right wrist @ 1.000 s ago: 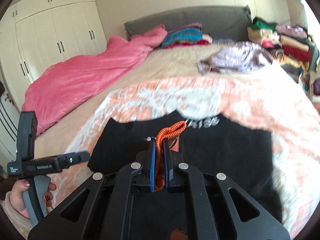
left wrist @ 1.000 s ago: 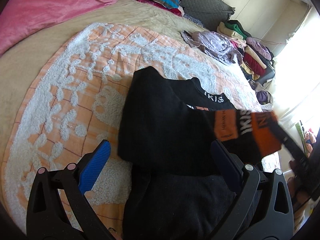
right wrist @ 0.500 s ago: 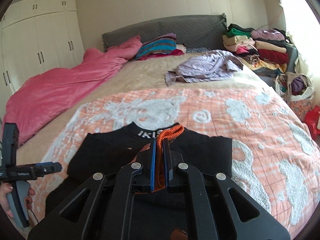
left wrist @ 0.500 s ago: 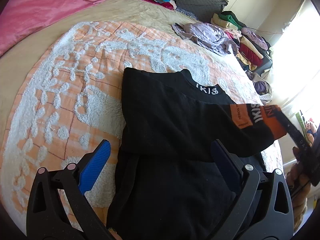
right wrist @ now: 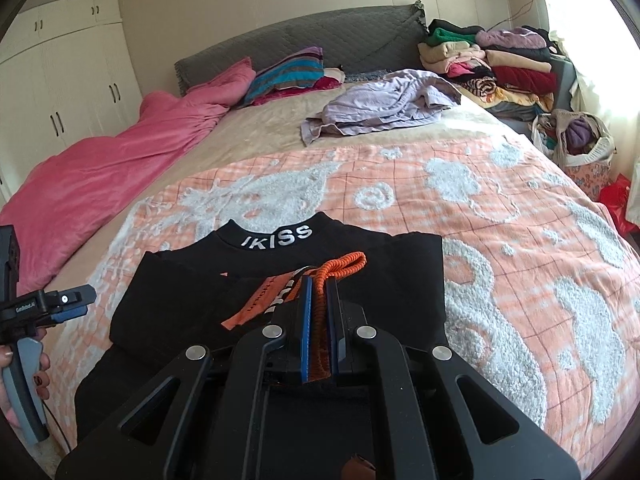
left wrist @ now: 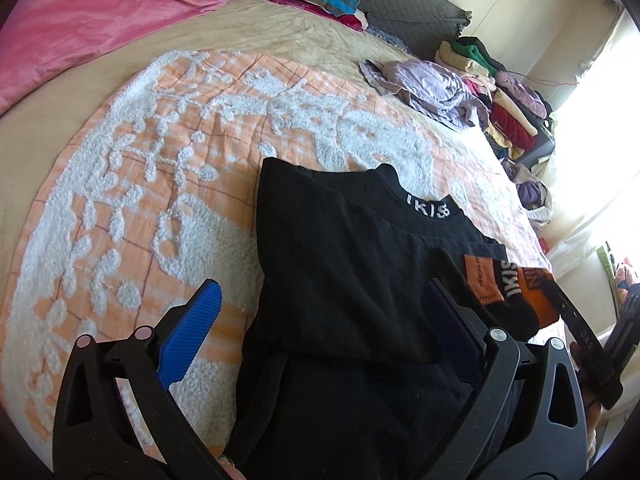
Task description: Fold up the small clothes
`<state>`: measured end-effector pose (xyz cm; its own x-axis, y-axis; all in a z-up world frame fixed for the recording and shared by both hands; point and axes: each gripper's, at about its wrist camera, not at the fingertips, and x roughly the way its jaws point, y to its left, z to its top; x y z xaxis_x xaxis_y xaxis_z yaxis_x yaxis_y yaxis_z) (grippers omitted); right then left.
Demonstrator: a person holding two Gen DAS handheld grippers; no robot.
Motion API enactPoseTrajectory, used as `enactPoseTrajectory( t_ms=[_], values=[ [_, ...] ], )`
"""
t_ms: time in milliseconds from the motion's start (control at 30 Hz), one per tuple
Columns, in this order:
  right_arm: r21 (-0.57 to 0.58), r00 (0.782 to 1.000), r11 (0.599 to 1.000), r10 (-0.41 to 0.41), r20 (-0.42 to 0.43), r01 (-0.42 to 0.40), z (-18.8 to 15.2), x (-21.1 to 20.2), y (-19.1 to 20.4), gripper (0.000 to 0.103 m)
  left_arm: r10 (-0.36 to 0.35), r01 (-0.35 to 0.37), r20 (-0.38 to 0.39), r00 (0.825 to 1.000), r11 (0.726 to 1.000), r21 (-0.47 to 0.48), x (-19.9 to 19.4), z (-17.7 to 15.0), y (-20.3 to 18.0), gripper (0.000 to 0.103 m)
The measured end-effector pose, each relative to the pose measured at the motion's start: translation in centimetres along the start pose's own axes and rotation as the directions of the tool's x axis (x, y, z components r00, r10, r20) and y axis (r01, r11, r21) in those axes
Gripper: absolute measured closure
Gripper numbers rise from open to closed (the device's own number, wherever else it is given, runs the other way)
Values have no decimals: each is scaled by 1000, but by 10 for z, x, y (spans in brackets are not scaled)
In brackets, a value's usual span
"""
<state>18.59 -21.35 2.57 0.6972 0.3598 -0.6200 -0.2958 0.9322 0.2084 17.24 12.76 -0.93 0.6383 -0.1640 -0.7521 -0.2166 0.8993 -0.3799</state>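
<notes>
A black top [left wrist: 340, 264] with "IKISS" on its collar lies on the orange and white blanket [left wrist: 160, 168]; it also shows in the right wrist view [right wrist: 192, 292]. Its sleeve with an orange cuff [left wrist: 516, 288] is folded across the body. My right gripper [right wrist: 319, 284] is shut on the orange cuff [right wrist: 344, 264] just above the top. My left gripper [left wrist: 320, 304] is open and empty, its blue pads [left wrist: 192, 332] astride the top's lower left part. It shows at the left edge of the right wrist view [right wrist: 68, 304].
A pink duvet [right wrist: 100, 168] lies along the bed's left side. A crumpled lilac garment [right wrist: 384, 104] lies further up the bed. Stacks of folded clothes [right wrist: 492, 64] stand at the far right, with a bag of clothes [right wrist: 576, 140] beside the bed.
My right gripper has carried the orange cuff to the right and lower over the top's body. My left gripper has stayed open, shifting slightly.
</notes>
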Motion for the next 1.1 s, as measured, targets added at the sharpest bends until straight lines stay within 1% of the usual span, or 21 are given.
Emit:
enactPoseTrajectory(
  t_ms=[133, 367, 500, 700, 733, 800, 833, 900, 933, 1000, 1100],
  values=[
    [6, 1000, 1000, -3, -11, 3, -2, 2, -3, 97, -14, 14, -9, 1000, 1000, 10, 7, 1, -6, 16],
    [23, 1000, 1000, -6, -30, 6, -4, 7, -6, 97, -40, 42, -40, 998, 998, 51, 22, -5, -24, 30],
    [33, 999, 999, -10, -40, 11, -4, 9, -7, 97, -46, 49, -55, 997, 997, 63, 29, -7, -30, 36],
    [32, 998, 998, -55, -38, 56, -4, 7, -11, 94, -35, 42, -74, 997, 995, 95, 36, -12, -37, 42],
    [27, 998, 998, -59, -37, 60, -4, 7, -11, 92, -32, 40, -77, 997, 994, 101, 37, -12, -38, 42],
    [27, 998, 998, -47, -47, 48, -5, 8, -9, 71, -28, 38, -86, 996, 992, 116, 40, -14, -40, 46],
    [29, 998, 999, -32, -52, 33, -6, 9, -7, 69, -22, 34, -92, 995, 992, 124, 41, -15, -41, 46],
    [22, 998, 1000, -6, -68, 7, -8, 11, -4, 69, 7, 10, -116, 993, 989, 147, 45, -18, -42, 50],
    [10, 997, 1000, 9, -82, -8, -9, 14, 1, 69, 17, 4, -130, 991, 987, 158, 48, -20, -42, 50],
    [-10, 994, 1000, 25, -107, -26, -13, 18, 9, 61, 27, -2, -145, 989, 986, 168, 51, -22, -40, 50],
    [-37, 988, 998, 50, -144, -56, -18, 24, 22, 56, 37, -9, -158, 987, 985, 172, 55, -25, -37, 50]
  ],
)
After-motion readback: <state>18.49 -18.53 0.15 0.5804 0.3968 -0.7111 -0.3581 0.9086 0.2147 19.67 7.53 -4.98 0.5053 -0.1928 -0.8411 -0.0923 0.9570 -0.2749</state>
